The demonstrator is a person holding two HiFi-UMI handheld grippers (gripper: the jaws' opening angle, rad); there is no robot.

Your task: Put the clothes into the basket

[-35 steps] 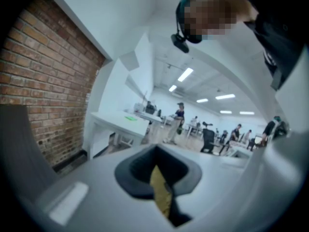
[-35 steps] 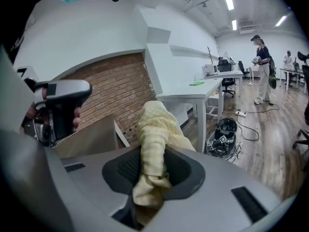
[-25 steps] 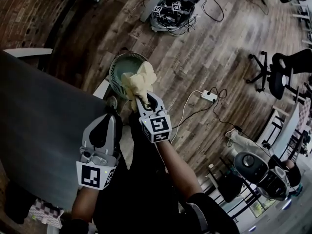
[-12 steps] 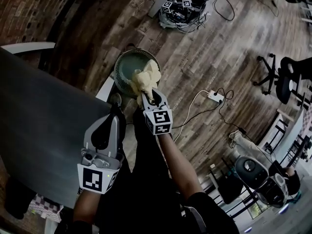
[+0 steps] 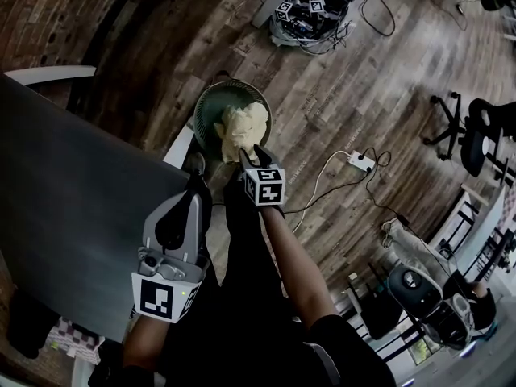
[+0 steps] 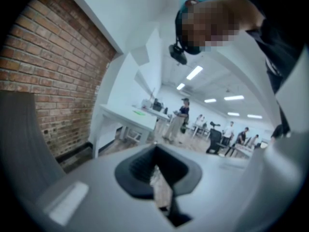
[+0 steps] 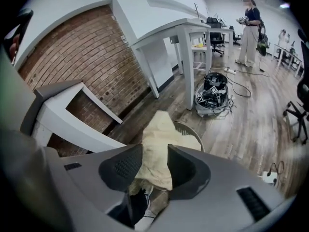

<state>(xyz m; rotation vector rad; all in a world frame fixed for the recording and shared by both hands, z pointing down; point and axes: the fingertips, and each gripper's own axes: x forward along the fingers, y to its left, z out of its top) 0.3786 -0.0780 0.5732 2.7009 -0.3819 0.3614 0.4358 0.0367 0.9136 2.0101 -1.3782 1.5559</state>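
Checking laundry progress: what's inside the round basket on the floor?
A pale yellow cloth lies heaped in the basket, covering its right side. Part of the left inner wall shows bare. Anything under the cloth, and the basket's bottom there, is hidden.

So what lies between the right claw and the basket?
The pale yellow garment: in the right gripper view it runs from between the right claw's jaws, which have just been opening, down into the basket.

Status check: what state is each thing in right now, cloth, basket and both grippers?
Yellow cloth, bunched in the basket, its near end between the right gripper's fingers.
Basket, upright on the floor, holding the cloth.
Right gripper, fingers have just been opening, cloth between them.
Left gripper, shut, empty.
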